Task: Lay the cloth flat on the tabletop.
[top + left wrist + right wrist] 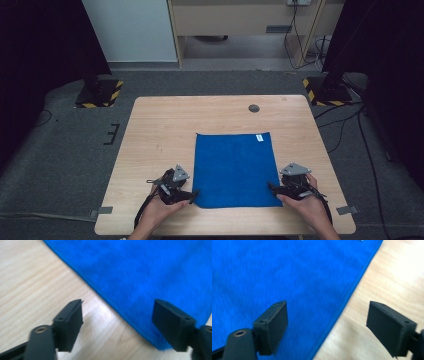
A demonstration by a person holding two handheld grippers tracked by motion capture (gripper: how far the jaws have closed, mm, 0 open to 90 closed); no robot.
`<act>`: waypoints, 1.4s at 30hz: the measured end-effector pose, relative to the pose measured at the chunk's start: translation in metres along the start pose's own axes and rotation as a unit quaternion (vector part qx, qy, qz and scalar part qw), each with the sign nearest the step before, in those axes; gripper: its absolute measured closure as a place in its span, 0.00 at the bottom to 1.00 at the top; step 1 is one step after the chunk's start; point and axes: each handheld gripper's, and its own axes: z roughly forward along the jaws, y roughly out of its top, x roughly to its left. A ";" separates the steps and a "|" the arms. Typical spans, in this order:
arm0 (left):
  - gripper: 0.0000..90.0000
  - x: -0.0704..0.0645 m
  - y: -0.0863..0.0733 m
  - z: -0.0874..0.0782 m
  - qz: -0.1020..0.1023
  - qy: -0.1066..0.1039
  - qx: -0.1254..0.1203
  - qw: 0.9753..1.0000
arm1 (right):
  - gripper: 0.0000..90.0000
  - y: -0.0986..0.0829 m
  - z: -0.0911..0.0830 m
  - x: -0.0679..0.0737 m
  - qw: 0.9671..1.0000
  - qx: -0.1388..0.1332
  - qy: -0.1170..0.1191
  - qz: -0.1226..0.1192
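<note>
Left claw (194, 194) sits at the 7 o'clock corner of the flat blue square microfibre cloth (235, 167), jaws spread apart and straddling the cloth's edge, nothing clamped. Cloth lies spread near centre of the light wooden bench (165, 125). Right claw (271, 187) at the cloth's 5 o'clock corner, jaws also apart, astride the hem.

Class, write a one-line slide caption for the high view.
Left gripper and right gripper, both open, flank the near corners of a flat blue cloth on a wooden table.
</note>
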 end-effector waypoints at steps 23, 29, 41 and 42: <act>0.09 0.065 0.017 -0.002 -0.078 0.043 -0.075 0.993 | 0.10 0.056 0.030 0.034 0.996 -0.044 0.071 -0.002; 0.08 0.072 0.039 -0.005 -0.059 0.043 -0.081 0.994 | 0.16 0.070 0.038 0.049 0.996 -0.036 0.086 -0.016; 0.07 0.091 0.082 0.010 -0.051 0.035 -0.086 0.994 | 0.20 0.094 0.048 0.095 0.988 -0.042 0.142 -0.043; 0.07 0.091 0.082 0.010 -0.051 0.035 -0.086 0.994 | 0.20 0.094 0.048 0.095 0.988 -0.042 0.142 -0.043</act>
